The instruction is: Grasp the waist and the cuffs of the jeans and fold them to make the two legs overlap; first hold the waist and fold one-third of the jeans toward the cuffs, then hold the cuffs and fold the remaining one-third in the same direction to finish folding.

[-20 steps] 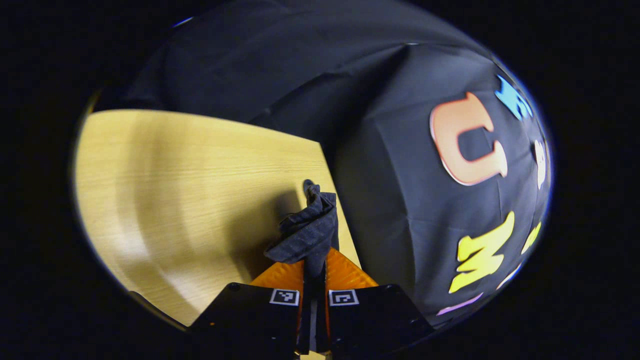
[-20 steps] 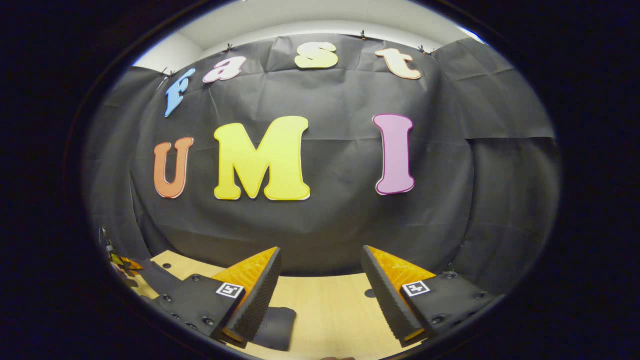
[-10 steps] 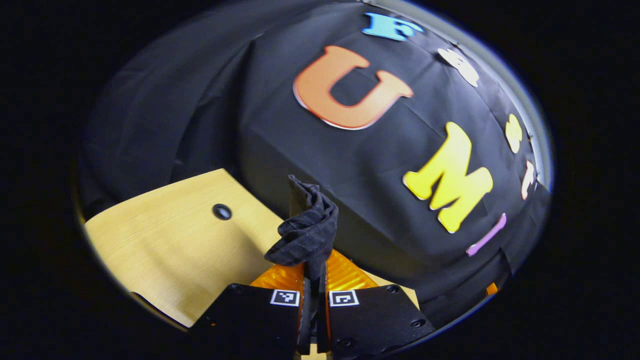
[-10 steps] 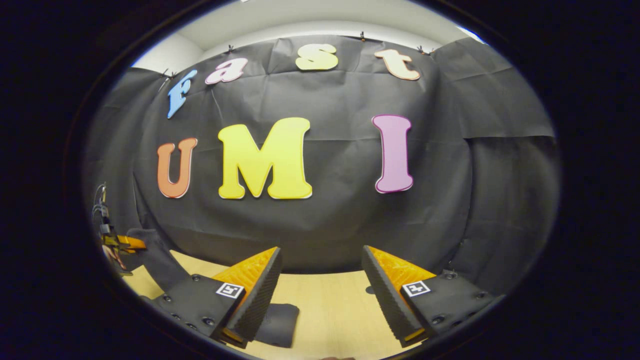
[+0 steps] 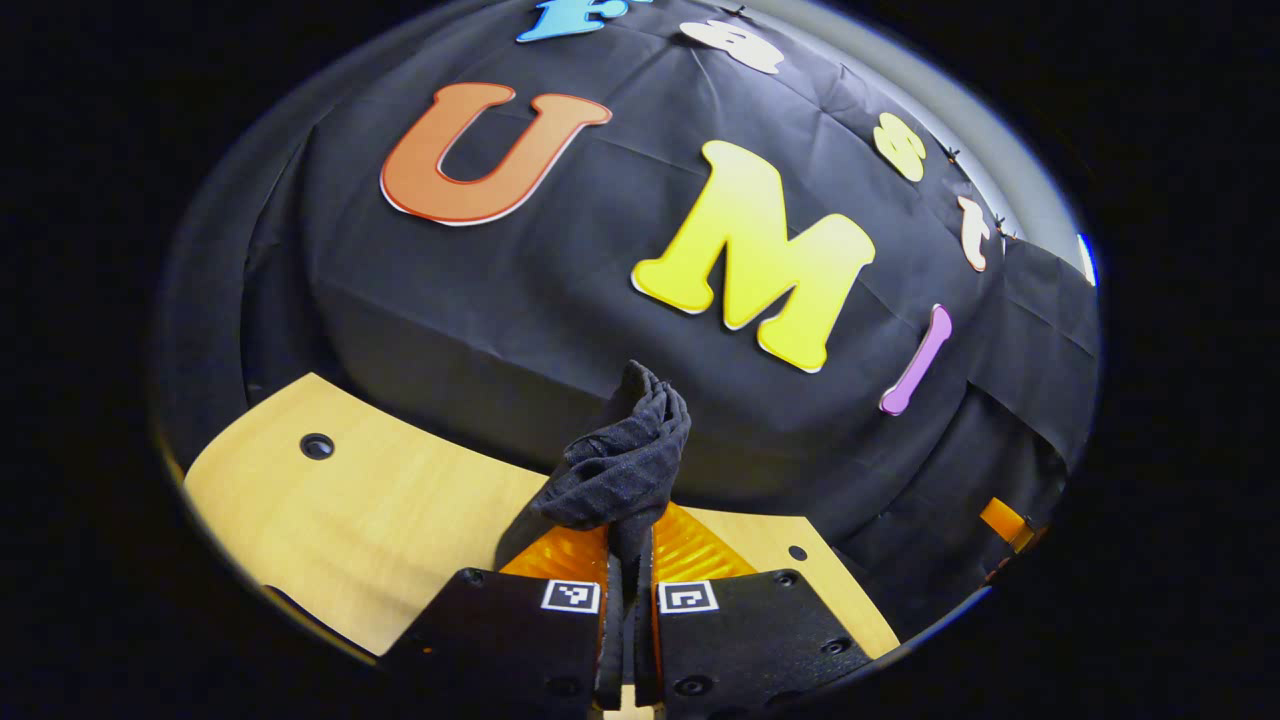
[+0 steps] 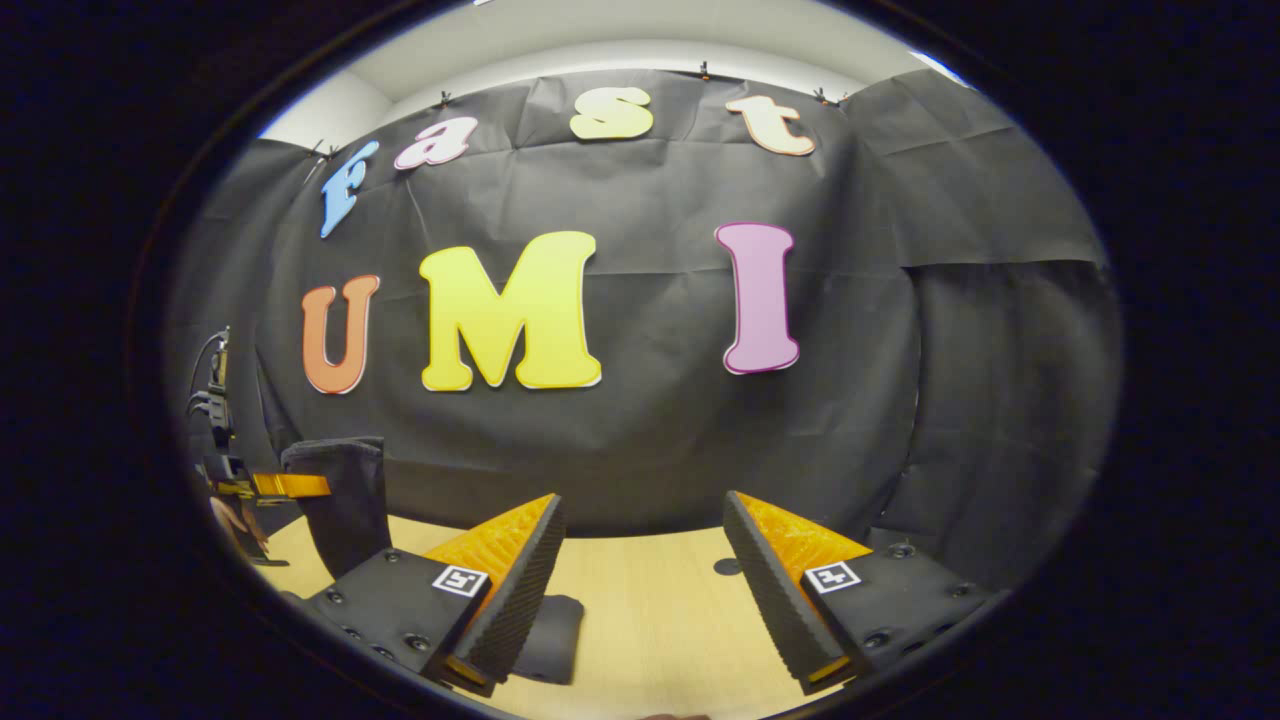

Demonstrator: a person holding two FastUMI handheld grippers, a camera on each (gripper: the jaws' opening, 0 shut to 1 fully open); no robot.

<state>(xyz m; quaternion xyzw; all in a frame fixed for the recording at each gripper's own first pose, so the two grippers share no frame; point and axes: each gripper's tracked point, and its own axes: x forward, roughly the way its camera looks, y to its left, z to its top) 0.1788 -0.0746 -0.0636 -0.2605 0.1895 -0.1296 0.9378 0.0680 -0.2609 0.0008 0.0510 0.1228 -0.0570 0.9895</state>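
In the left gripper view my left gripper (image 5: 629, 537) is shut on a bunched fold of the dark jeans (image 5: 622, 462), which sticks up past the orange fingers above the wooden table (image 5: 380, 510). In the right gripper view my right gripper (image 6: 640, 565) stands open and holds nothing, low over the table (image 6: 650, 620). At its far left the left gripper (image 6: 280, 486) holds a dark flap of the jeans (image 6: 340, 495) up in the air. Another part of the jeans (image 6: 555, 640) lies on the table behind my right gripper's left finger (image 6: 505, 575).
The black cloth wall closes off the table's far side in both views. A round hole (image 5: 317, 446) marks the tabletop on the left, and another hole (image 6: 728, 567) lies between my right fingers. An orange finger of the right gripper (image 5: 1003, 520) shows at the right edge.
My left gripper has swung round toward the back wall with the jeans still pinched. In the right gripper view the held flap has risen higher at the left. The right gripper has barely moved.
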